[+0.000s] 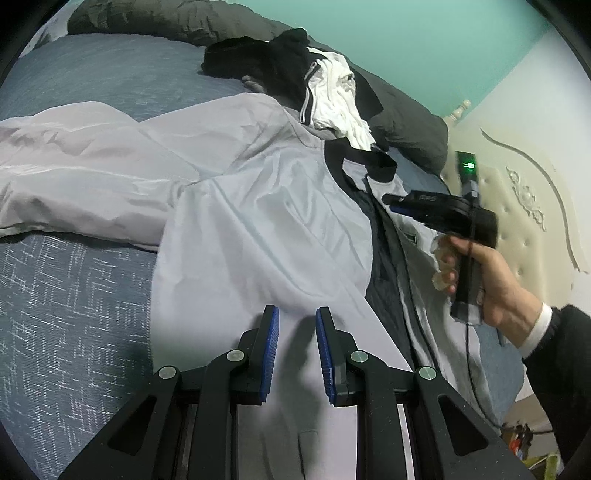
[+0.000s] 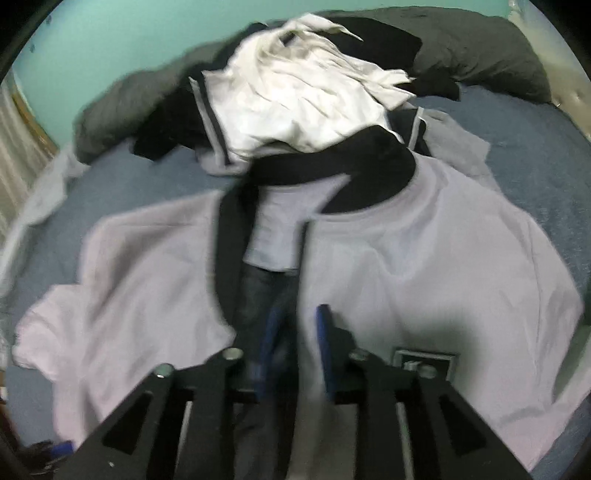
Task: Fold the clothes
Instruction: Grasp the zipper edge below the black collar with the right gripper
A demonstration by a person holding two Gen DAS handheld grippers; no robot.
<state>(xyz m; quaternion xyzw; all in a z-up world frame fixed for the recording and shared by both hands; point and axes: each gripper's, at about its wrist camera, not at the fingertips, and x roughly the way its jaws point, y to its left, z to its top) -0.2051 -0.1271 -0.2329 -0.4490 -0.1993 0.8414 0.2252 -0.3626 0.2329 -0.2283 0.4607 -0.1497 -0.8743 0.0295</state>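
A pale grey-white jacket (image 1: 258, 221) with a black collar and dark lining lies spread face up on the bed, its front open. My left gripper (image 1: 296, 314) hovers open just above the jacket's lower left panel, nothing between its blue pads. A hand (image 1: 491, 280) holds my right gripper (image 1: 388, 201) over the jacket's chest near the collar. In the blurred right wrist view the right gripper (image 2: 297, 314) is open over the front opening of the jacket (image 2: 424, 266), one finger on each side of the panel edge.
A heap of black and white clothes (image 1: 332, 96) (image 2: 295, 103) sits beyond the collar. The blue-grey bedcover (image 1: 74, 295) (image 2: 517, 147) shows on both sides. A dark grey duvet (image 1: 166, 18) lies along the teal wall, and a cream headboard (image 1: 524, 206) stands on the right.
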